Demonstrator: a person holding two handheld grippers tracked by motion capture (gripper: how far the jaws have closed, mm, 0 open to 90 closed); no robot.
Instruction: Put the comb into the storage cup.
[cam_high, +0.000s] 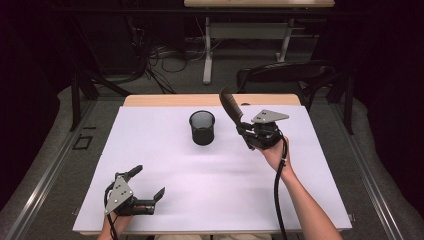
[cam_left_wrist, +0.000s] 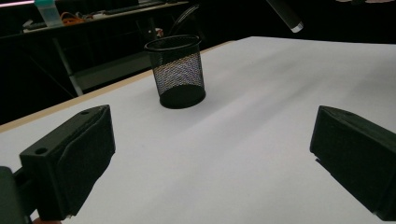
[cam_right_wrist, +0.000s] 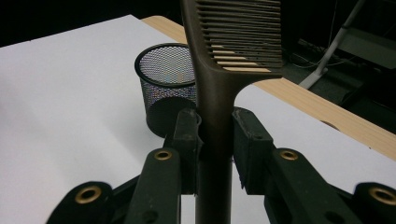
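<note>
A black mesh cup (cam_high: 202, 127) stands upright on the white table (cam_high: 210, 175), back of centre; it also appears in the left gripper view (cam_left_wrist: 176, 70) and the right gripper view (cam_right_wrist: 163, 79). My right gripper (cam_high: 244, 131) is held above the table to the right of the cup, shut on the handle of a dark brown comb (cam_high: 231, 107). The comb (cam_right_wrist: 229, 51) rises upright between the jaws, its teeth end up. My left gripper (cam_high: 148, 183) rests at the front left of the table, jaws wide open with nothing between them (cam_left_wrist: 210, 154).
A black chair (cam_high: 285, 75) stands behind the table's far right edge. Desk legs and cables (cam_high: 165, 55) lie on the floor beyond. The table's wooden far edge (cam_high: 200, 100) shows behind the white cover.
</note>
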